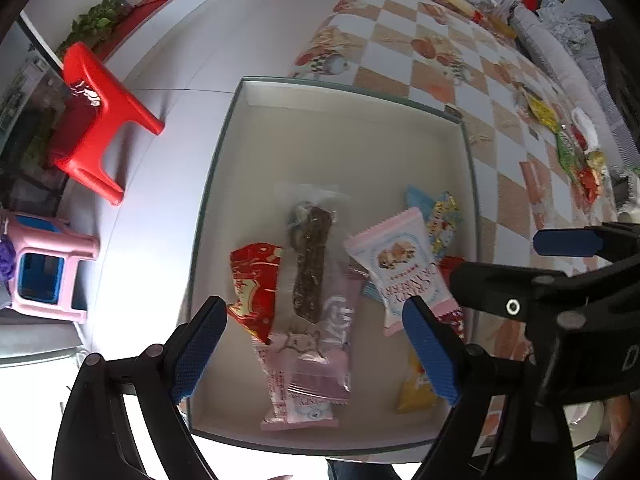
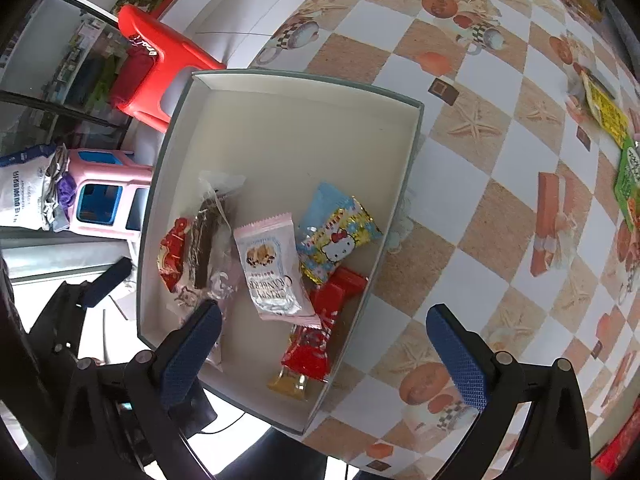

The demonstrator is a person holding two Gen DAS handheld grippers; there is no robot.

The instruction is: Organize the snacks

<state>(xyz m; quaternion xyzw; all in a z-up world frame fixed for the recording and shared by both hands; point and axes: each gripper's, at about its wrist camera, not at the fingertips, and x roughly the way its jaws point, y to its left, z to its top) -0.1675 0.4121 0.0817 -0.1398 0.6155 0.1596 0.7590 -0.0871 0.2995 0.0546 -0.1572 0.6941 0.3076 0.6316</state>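
A shallow white box (image 1: 352, 88) (image 2: 304, 80) stands at the corner of the checked tablecloth. Inside lie several snacks: a red packet (image 1: 252, 280), a dark bar in clear wrap (image 1: 312, 256), a pink packet (image 1: 308, 364), a pink-white cranberry packet (image 1: 400, 268) (image 2: 268, 264), a Hello Kitty packet (image 2: 336, 240), a red bar (image 2: 320, 332) and a yellow packet (image 1: 416, 388). My left gripper (image 1: 314, 308) hangs open over the box's near end, holding nothing. My right gripper (image 2: 325, 310) is open and holds nothing; it straddles the box's right wall, and its pad (image 1: 568, 242) shows at the right.
A red stool (image 1: 100, 120) and a pink stool (image 1: 44, 264) stand on the floor left of the table. Loose snack packets (image 1: 576, 152) (image 2: 604, 112) lie on the tablecloth (image 2: 480, 160) at the far right. A white bag (image 2: 24, 188) rests by the pink stool.
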